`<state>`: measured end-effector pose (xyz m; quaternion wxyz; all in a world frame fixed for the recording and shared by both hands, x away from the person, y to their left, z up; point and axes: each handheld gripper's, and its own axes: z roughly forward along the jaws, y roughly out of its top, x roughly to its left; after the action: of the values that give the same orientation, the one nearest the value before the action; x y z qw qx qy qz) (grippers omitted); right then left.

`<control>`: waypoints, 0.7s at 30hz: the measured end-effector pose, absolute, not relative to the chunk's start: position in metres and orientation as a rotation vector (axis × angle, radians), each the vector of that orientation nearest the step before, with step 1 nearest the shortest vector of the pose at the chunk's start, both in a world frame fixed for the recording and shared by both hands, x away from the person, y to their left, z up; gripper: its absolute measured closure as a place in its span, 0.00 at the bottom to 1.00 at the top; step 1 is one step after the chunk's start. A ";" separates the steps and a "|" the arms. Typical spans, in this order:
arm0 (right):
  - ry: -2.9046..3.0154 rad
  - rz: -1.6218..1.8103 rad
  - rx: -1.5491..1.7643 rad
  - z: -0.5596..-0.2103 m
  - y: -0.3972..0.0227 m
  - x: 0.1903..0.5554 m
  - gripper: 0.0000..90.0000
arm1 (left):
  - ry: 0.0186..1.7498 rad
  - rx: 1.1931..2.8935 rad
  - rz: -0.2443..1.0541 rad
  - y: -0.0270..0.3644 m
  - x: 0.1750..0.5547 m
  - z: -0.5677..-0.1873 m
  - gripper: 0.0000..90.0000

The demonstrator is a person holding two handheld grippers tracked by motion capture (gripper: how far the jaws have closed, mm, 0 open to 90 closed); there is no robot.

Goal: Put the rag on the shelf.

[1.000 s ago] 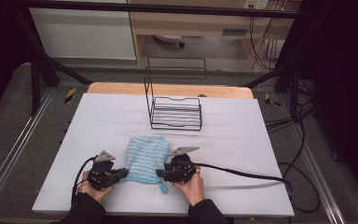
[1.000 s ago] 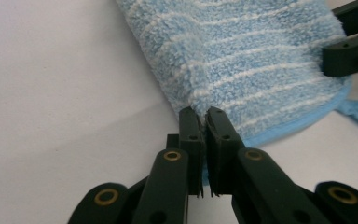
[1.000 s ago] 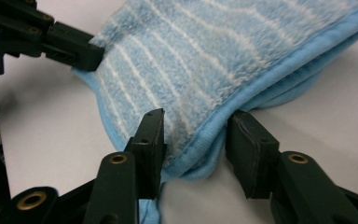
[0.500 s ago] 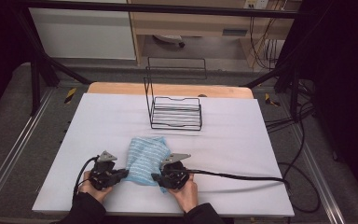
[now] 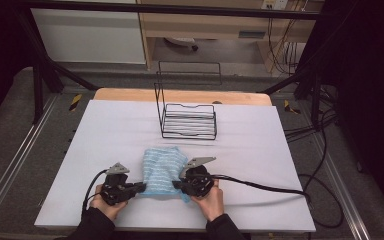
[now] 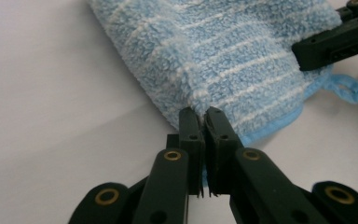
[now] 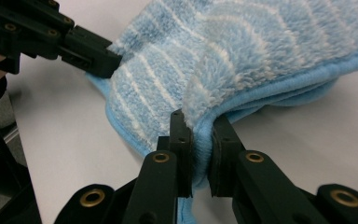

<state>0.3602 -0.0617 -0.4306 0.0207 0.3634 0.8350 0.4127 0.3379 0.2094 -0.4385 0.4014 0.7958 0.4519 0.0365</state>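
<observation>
A light blue striped fleece cloth lies folded on the white table cover, near the front edge. My left gripper grips its near-left corner, jaws shut on the cloth at the fold. My right gripper is clamped on the near-right edge, where the cloth bulges up between its jaws. A small hanging loop sticks out of the cloth's hem beside the right gripper. In each gripper view the opposite gripper shows at the cloth's far edge.
A black wire rack stands at the back middle of the table, behind the cloth. A black cable trails right from the right gripper across the cover. Bare cover lies to the left and right.
Both grippers have drawn closer together and the right one has moved left, bunching the cloth narrower between them. The rack has stayed put.
</observation>
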 end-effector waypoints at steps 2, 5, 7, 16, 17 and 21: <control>2.604 1.243 1.127 -0.427 -0.069 0.359 0.92 | 1.112 2.018 0.072 0.197 0.336 -0.440 0.96; 2.613 1.190 1.131 -0.426 -0.077 0.353 0.92 | 1.079 2.034 0.052 0.186 0.334 -0.441 0.96; 2.617 1.177 1.152 -0.429 -0.085 0.348 0.92 | 1.058 2.043 0.042 0.180 0.332 -0.442 0.96; 2.551 1.226 1.212 -0.446 -0.103 0.339 0.89 | 1.019 2.094 0.115 0.170 0.322 -0.441 0.96; 2.547 1.244 1.203 -0.447 -0.102 0.341 0.88 | 1.024 2.093 0.121 0.171 0.322 -0.440 0.96; 2.531 1.290 1.134 -0.451 -0.100 0.347 0.85 | 1.045 2.087 0.116 0.177 0.323 -0.441 0.94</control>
<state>0.3473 -0.0997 -0.4508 0.0413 0.3705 0.8267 0.4214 0.3232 0.1768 -0.4409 0.3916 0.8218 0.4113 0.0456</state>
